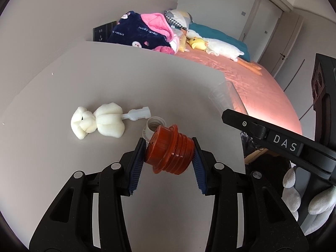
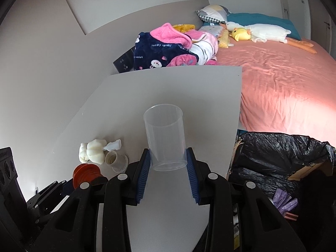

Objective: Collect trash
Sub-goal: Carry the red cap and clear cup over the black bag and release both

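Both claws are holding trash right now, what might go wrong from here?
1. The right claw pinches only the base of the clear plastic cup; it might tip or slip out.
2. The bag-lined bin sits beyond the table edge, so a drop could miss.
3. The left claw holds the orange ribbed piece tilted.

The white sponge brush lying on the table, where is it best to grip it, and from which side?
Probably grip the sponge brush by its soft foam head, coming from above with the jaws across its width. It lies flat on the table, and its short plastic stem is thin, low and near the small white cap.
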`<action>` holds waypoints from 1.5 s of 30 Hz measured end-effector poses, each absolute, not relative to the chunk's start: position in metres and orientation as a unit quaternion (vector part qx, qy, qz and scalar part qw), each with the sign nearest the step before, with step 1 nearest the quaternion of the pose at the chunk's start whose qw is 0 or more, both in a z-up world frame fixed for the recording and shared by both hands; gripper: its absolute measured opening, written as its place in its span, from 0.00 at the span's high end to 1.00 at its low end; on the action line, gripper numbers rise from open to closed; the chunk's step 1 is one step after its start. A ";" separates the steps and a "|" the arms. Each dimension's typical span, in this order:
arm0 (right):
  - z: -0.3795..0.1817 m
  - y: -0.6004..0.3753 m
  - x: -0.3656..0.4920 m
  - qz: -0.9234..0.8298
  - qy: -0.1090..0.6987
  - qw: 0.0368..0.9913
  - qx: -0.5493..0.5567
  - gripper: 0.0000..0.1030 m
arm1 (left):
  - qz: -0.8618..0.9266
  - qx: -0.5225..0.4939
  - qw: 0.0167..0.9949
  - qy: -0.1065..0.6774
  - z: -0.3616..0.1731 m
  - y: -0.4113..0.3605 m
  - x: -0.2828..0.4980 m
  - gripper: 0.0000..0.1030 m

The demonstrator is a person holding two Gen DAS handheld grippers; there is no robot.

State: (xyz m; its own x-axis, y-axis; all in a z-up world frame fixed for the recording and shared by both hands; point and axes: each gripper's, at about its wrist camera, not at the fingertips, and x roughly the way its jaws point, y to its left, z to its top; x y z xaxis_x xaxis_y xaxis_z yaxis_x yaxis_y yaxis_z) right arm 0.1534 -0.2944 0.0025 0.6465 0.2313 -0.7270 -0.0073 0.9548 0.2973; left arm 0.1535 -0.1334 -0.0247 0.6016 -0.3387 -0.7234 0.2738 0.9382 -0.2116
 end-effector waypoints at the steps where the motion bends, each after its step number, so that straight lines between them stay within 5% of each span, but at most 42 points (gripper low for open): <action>1: 0.004 -0.297 0.150 0.065 0.413 0.898 0.137 0.65 | -0.174 -0.039 0.894 0.411 -0.024 -0.136 0.152 0.59; 45: 0.043 -0.386 0.039 0.019 0.355 0.919 0.171 0.65 | -0.256 -0.010 0.886 0.387 -0.001 -0.226 0.096 0.59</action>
